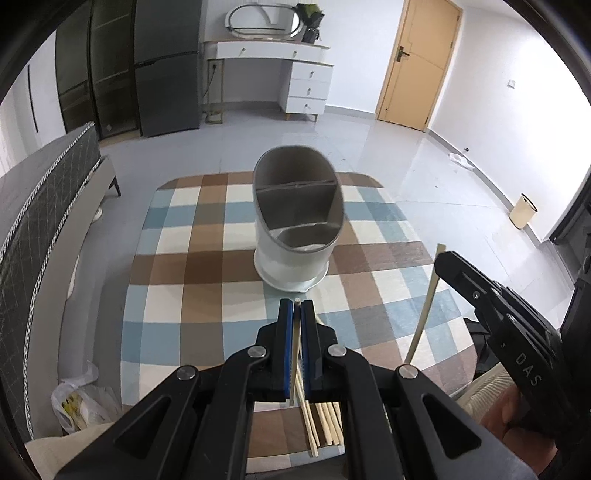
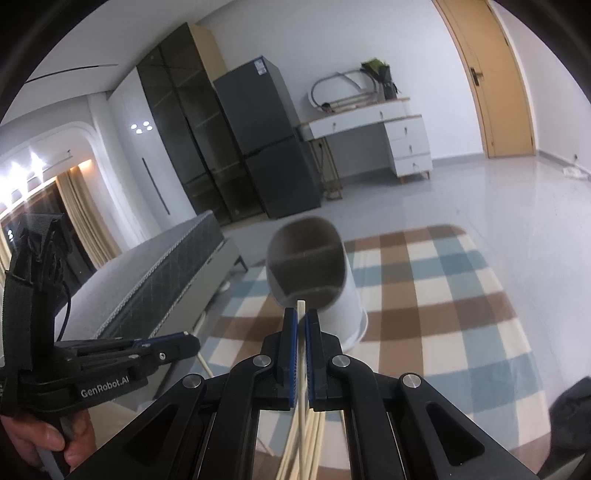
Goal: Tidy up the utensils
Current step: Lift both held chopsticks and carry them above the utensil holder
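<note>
Chopsticks [image 1: 325, 424] lie loose on the checked cloth [image 1: 177, 280] beneath my grippers. My left gripper [image 1: 296, 306] is clenched on one chopstick [image 1: 294, 354]; my right gripper [image 2: 301, 317] pinches another [image 2: 302, 354]. Beyond them stands the grey-lined holder [image 1: 295, 225], upright mid-cloth.

It was a home, a lived-in apartment room. A dark fridge [image 2: 271, 144] stood beside a tall glass-fronted cabinet [image 2: 184, 133], with a white dressing table [image 1: 280, 70] and its oval mirror [image 1: 264, 20] nearby. There was a wooden door [image 1: 419, 62], a bed [image 1: 44, 192], and curtains [image 2: 83, 218].
</note>
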